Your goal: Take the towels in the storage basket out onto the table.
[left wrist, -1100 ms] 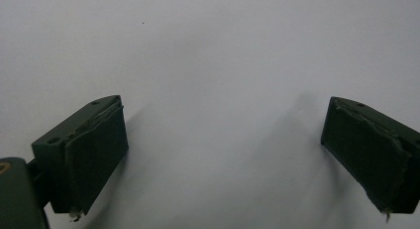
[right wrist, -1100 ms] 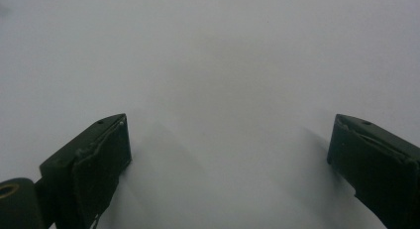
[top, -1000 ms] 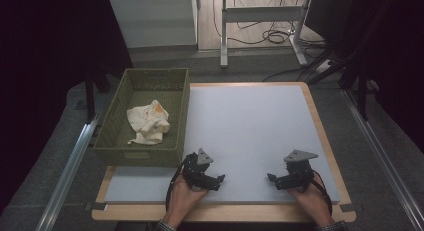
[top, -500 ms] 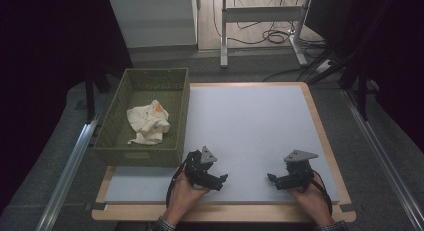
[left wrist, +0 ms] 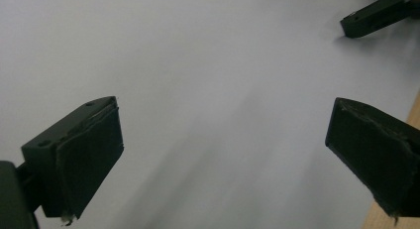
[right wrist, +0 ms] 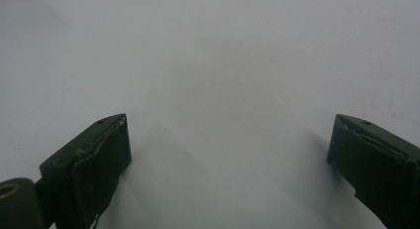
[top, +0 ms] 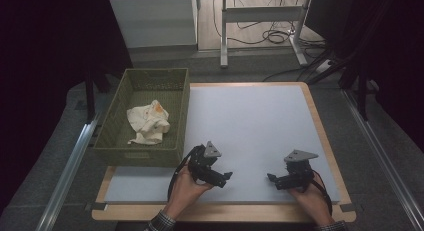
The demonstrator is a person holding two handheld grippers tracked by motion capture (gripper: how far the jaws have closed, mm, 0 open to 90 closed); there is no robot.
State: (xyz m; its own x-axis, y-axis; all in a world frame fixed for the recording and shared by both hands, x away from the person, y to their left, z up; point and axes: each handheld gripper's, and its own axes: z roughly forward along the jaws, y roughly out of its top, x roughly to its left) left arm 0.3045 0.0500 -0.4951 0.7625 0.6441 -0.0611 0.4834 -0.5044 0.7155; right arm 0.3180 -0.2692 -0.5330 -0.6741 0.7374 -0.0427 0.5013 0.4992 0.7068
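My left gripper rests low over the white mat near the table's front edge, held by a hand. In the left gripper view its jaws stand wide apart with only bare mat between them. My right gripper sits to the right at the same depth, pointing left toward the other one. Its jaws are also spread wide over bare mat. One jaw of the right gripper shows at the top right of the left gripper view.
A green woven basket stands at the mat's left side, just behind the left hand, with a crumpled cream cloth inside. The mat lies on a wooden board. Metal rails run along both sides.
The left gripper has shifted slightly to the right over the mat. The right gripper has stayed where it was.
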